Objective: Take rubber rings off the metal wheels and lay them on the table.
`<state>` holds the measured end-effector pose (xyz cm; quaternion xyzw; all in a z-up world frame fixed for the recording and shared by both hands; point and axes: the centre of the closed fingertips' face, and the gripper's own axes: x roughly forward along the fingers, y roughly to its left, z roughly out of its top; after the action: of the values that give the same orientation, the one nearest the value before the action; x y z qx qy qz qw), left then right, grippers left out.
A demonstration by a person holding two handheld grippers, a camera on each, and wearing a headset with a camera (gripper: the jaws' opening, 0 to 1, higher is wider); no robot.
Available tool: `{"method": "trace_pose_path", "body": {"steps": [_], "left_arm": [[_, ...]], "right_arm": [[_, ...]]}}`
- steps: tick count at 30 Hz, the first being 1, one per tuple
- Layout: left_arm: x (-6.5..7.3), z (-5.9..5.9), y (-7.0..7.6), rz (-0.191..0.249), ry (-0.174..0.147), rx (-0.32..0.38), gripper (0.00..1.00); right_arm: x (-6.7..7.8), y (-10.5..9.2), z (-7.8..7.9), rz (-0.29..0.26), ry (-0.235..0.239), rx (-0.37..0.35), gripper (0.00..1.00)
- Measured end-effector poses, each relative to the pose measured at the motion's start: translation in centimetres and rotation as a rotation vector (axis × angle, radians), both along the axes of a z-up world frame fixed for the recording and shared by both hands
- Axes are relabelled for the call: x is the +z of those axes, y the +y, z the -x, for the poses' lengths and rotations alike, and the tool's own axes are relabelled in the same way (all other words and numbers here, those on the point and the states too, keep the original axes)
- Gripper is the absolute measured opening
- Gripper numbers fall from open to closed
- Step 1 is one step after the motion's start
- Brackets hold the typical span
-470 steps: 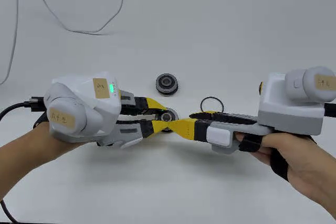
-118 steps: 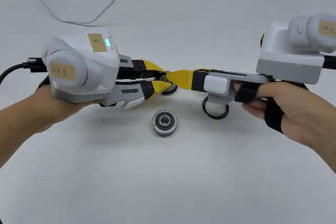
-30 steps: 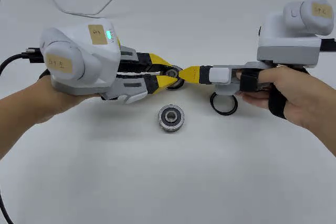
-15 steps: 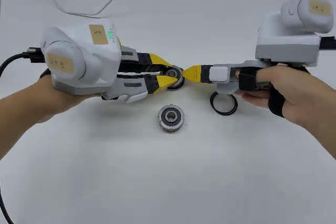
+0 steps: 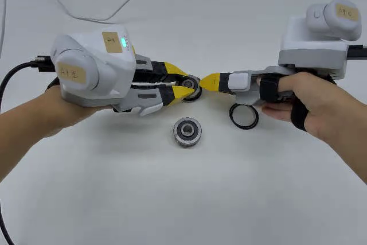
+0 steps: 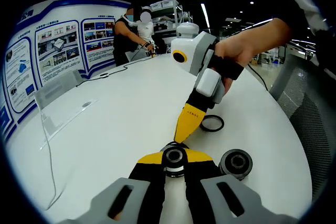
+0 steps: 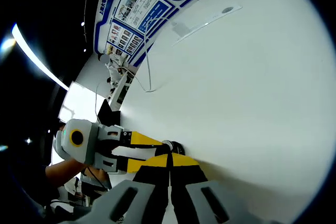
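My left gripper point(image 5: 184, 86) is shut on a small metal wheel point(image 5: 191, 88), which it holds just above the table; the wheel point(image 6: 174, 158) sits between its yellow fingertips. My right gripper point(image 5: 207, 82) comes in from the right with its jaws shut, and its yellow tip point(image 6: 187, 123) meets the wheel's far rim, where a thin black rubber ring edge shows. I cannot tell whether the tip pinches that ring. A loose rubber ring point(image 5: 243, 116) lies flat on the table under the right gripper. A second wheel point(image 5: 187, 131) lies in front.
The white table point(image 5: 183, 199) has wide free room toward me. A grey cable point(image 5: 86, 14) curves across the far side. In the left gripper view the second wheel point(image 6: 235, 163) lies right of my jaws, and people stand at the table's far end.
The right gripper's tip has drawn back slightly to the right along the wheel's rim. The left gripper keeps its hold on the wheel. The ring and second wheel on the table have not moved.
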<state>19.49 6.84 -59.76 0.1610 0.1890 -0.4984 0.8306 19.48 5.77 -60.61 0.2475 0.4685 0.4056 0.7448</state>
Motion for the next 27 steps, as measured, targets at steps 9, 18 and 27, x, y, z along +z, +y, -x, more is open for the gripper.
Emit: {"method": "trace_pose_path", "body": {"steps": [9,18,27], "left_arm": [[0.01,0.02,0.03,0.002,0.001,0.001,0.12],[0.00,0.07,0.01,0.005,0.002,0.000,0.12],[-0.03,0.19,0.02,0.005,0.002,-0.001,0.12]], "right_arm": [[0.25,0.17,0.06,-0.011,0.018,-0.010,0.00],[0.55,0.49,0.25,-0.004,0.007,-0.003,0.00],[0.97,0.99,0.68,0.009,-0.021,0.030,0.00]]}}
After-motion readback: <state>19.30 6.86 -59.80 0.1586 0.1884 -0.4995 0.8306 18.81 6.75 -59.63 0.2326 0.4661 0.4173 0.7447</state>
